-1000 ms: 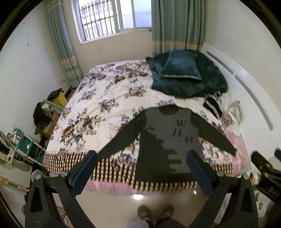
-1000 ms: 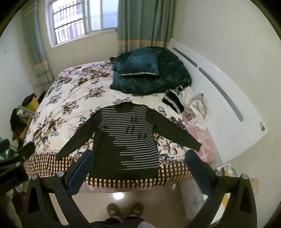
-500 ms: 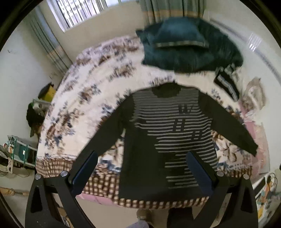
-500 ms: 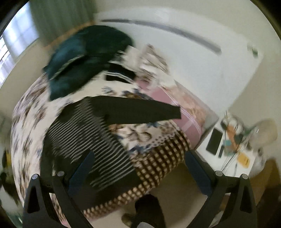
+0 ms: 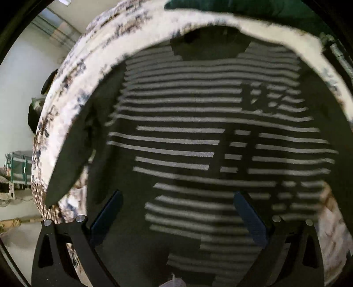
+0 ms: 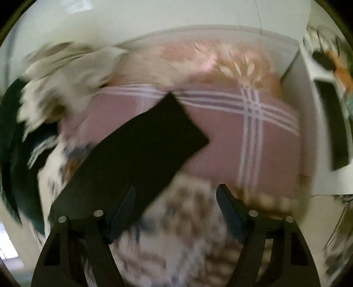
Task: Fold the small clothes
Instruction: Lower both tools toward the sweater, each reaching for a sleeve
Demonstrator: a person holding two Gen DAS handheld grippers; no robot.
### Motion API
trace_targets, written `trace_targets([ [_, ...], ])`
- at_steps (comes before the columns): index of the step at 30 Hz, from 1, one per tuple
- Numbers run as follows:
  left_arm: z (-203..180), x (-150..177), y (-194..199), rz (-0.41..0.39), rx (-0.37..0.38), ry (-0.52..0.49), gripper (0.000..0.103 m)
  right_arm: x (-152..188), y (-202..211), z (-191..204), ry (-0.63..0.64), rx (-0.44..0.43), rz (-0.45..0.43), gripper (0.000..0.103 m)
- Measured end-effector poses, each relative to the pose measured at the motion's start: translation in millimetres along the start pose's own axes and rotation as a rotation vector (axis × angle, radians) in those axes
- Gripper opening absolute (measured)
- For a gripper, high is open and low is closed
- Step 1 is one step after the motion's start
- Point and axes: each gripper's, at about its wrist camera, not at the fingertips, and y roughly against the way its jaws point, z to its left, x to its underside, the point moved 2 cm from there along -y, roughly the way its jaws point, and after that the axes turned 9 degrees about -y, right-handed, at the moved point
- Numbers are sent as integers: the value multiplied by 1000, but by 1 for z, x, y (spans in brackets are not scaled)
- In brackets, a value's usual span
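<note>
a bed (image 5: 66, 92) dressed in a white floral bedspread, its pattern smeared by motion blur, fills the left wrist view, with a pale wall and a teal shelf unit (image 5: 16, 163) just visible past its left edge. spread flat across the bedspread lies a dark long-sleeved sweater (image 5: 198, 136), a soft knit crossed by thin grey horizontal stripes and broken by blocky dark letter shapes on the chest, its round neckline toward the top of the frame and one plain dark sleeve trailing down toward the checked border of the cover. the left gripper (image 5: 178, 216) hangs close above the lower body of the sweater, its two blue-padded fingers spread wide apart with nothing between them. a heap of dark green bedding (image 5: 253, 6) shows at the far top edge. in the right wrist view, also blurred, the sweater's other sleeve (image 6: 136, 154) runs diagonally as a flat black band, its squared cuff resting on a pink sheet (image 6: 242, 132) marked with crossing white stripes at the side of the bed, beside a rumpled pale cloth (image 6: 66, 75). the right gripper (image 6: 175, 212) sits low over the sleeve and the brown checked edge of the bedspread, its fingers parted and gripping nothing, the left finger over the black fabric. behind the bed stand a white headboard (image 6: 198, 33) and a white bedside table (image 6: 320, 132) with cluttered items on top.
</note>
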Motion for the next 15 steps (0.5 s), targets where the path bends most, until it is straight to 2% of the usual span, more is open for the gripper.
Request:
trace_targets([
  [2,-7,-7,-21,19,10,8,103,-15,-32,-6,-68,-20,12,66],
  [3,-11,-11,-27,19,12,7,103,-20,-39,-7,-84,-21,-8,66],
  [4,-16,-15,-31,16,17,4,103,-22,-41,-6,-92,-39,-45,59],
  [5,-18,-16,-34,6,25,-2,103,-25,-41,-2,-87,-47,-95,32],
  [6,-23,-20,-36,0,29,-6,103,-27,-40,1,-75,-38,-132,15],
  [7,-23,-21,-38,-10,34,-12,103,-29,-39,6,-62,-39,-157,7],
  [12,-16,-23,-37,-43,79,-9,103,-20,-19,42,53,-29,-264,7],
  [15,0,-23,-31,-73,101,11,103,6,17,84,180,-61,-308,7],
])
